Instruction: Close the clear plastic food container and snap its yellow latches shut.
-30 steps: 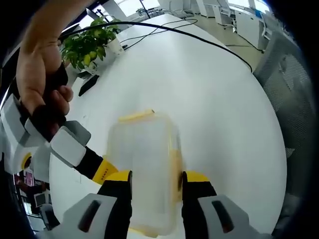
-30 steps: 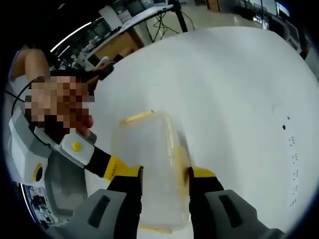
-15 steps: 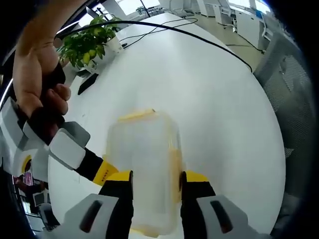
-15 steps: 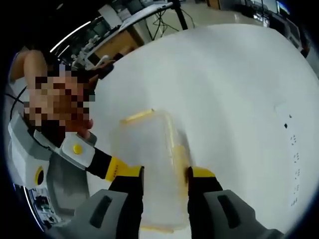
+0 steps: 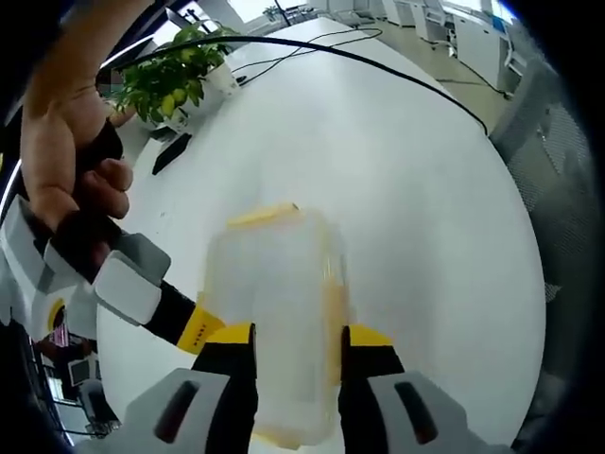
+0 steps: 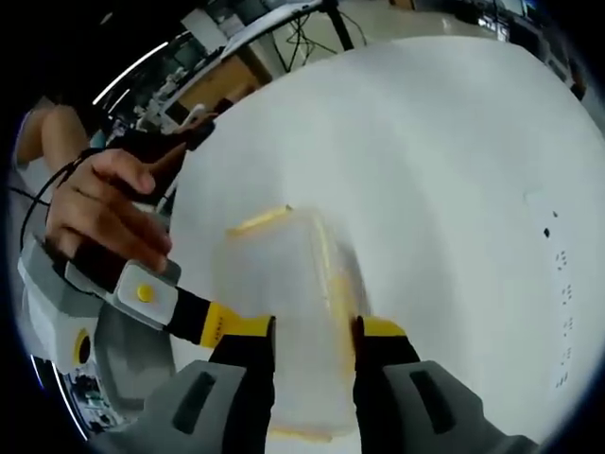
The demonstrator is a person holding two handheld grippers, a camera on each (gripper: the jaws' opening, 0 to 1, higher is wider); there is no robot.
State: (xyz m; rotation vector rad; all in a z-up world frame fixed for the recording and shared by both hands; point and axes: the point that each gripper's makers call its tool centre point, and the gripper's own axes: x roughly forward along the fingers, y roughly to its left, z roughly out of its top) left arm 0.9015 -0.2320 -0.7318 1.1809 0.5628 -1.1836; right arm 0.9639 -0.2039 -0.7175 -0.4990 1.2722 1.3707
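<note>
The clear plastic container [image 5: 274, 322] lies on the white table [image 5: 406, 189], its lid down, with a yellow latch at its far end [image 5: 262, 217] and another along its right side [image 5: 333, 312]. My left gripper [image 5: 295, 355] is shut on its near part, jaws pressed on both long sides. In the right gripper view the same container [image 6: 298, 303] sits between the jaws of my right gripper [image 6: 312, 355], also shut on it. A second gripper [image 5: 142, 284] held by a hand [image 5: 66, 161] reaches in from the left and meets the container's near left side; the right gripper view shows that gripper [image 6: 161, 303] too.
A potted green plant [image 5: 170, 80] and a dark flat object [image 5: 170, 153] stand at the table's far left. A black cable [image 5: 378, 66] runs across the far side. A mesh chair back [image 5: 567, 189] is off the right edge. Small dark marks [image 6: 558, 274] dot the table.
Both pairs of jaws have drawn in slightly against the container's sides. The views have shifted a little with the hands; the container stays in place.
</note>
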